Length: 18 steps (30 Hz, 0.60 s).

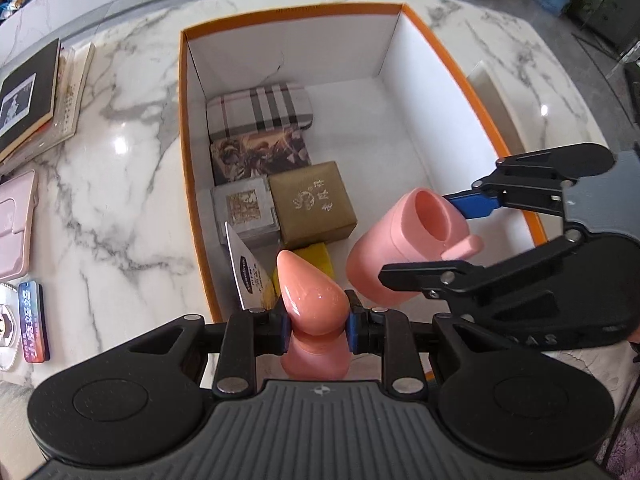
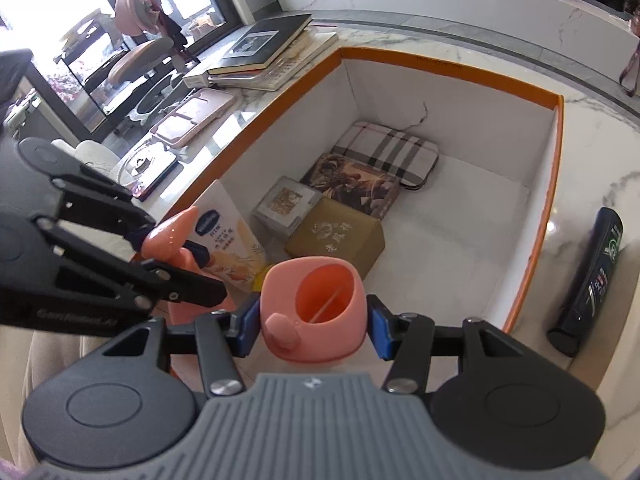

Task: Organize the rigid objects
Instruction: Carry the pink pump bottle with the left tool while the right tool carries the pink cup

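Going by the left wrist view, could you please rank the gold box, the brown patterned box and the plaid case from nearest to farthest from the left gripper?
From the left gripper, which is shut on a pink cone-shaped piece:
1. Gold box, just beyond the fingertips, mid-box.
2. Brown patterned box, farther back, along the orange box's left wall.
3. Plaid case, farthest, toward the back wall.

Glossy pink plastic cone (image 1: 310, 296), matt pink cup (image 2: 314, 308), polished marble tabletop (image 1: 120, 184), cardboard box (image 1: 400, 40)
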Available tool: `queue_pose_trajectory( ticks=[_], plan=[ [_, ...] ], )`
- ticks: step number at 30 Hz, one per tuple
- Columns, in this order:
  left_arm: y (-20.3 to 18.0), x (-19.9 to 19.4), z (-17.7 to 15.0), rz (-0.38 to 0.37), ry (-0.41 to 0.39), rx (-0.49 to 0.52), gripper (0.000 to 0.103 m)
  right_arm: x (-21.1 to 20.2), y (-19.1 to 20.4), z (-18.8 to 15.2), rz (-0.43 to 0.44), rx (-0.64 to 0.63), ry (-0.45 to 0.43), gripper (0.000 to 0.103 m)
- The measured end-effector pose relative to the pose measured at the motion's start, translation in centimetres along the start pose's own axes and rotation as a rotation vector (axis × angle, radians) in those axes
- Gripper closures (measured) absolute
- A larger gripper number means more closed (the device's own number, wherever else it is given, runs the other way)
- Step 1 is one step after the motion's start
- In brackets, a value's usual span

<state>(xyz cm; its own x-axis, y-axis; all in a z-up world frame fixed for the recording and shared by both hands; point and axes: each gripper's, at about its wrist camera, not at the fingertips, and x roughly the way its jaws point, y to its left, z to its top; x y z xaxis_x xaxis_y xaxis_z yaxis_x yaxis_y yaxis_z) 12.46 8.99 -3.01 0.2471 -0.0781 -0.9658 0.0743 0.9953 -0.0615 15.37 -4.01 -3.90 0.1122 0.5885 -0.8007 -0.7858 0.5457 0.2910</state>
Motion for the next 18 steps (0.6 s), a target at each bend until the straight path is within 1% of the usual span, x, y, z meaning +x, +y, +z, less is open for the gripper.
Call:
queue_pose_trajectory(
  ticks=[3,8,10,13,15,18],
  plan=[
    [-0.2,0.4,0.2,0.016,0.020,-0.001,0.075,0.0,0.0,0.0,0.013,0.001,0.009,0.048],
    [-0.3,0.8,0.4,0.039,0.043,-0.015,0.074,0.5,0.3,-0.2,0.010,-0.036,0.028,0.048],
    [-0.1,0.9,0.3,0.040,0.052,-0.033,0.073,0.6,0.3,-0.2,0.013,-0.034,0.032,0.048],
    [0.3,1.4,-0.3,0.025,0.092,-0.052,0.070,0.8,0.4,-0.2,0.017,-0.025,0.043,0.048],
    [0.2,1.1,-0.7,0.024,0.073,-0.037,0.070,1.0,0.6,-0.3,0.007,-0.038,0.049,0.048],
    [0.7,0.7,-1.0,0.000,0.058,-0.067,0.069,1.3,0.6,-0.3,0.011,-0.028,0.060,0.048]
  ],
)
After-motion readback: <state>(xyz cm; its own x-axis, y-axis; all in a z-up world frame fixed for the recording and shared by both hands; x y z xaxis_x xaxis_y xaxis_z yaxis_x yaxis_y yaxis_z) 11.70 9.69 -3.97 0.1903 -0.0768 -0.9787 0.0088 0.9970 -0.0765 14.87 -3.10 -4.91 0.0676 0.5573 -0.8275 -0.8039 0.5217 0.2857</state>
